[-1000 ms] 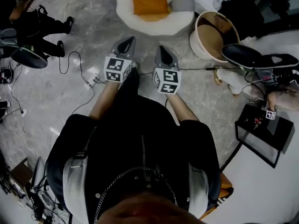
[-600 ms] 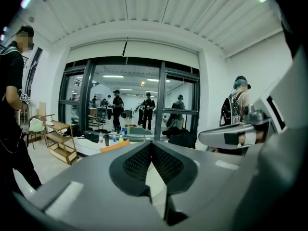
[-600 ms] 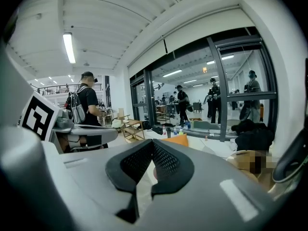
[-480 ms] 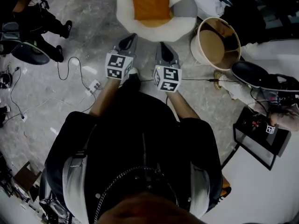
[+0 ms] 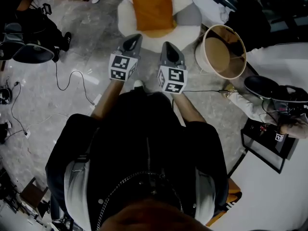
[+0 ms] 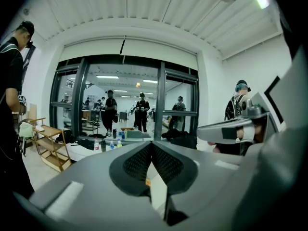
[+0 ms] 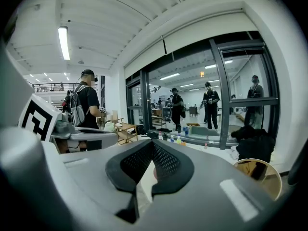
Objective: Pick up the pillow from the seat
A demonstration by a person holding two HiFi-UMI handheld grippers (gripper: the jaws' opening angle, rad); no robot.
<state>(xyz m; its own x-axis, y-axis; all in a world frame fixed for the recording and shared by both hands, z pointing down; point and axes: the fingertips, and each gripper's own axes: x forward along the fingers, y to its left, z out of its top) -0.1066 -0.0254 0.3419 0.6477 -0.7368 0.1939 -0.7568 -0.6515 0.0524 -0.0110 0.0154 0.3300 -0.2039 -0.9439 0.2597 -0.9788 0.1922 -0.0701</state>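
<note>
An orange pillow lies on a round white seat at the top of the head view. My left gripper and my right gripper are held side by side just short of the seat's near edge, both pointing toward it. Both are shut and hold nothing. In the left gripper view the shut gripper faces a glass wall; the pillow is hidden there. The right gripper view shows the other shut gripper and no pillow either.
A round tan basket stands right of the seat. Cables trail over the grey floor at left, near black office chairs. A black box sits at right. Several people stand beyond the glass wall.
The person has stepped toward the seat, so the seat and pillow sit closer to the grippers. Both grippers stay shut and side by side.
</note>
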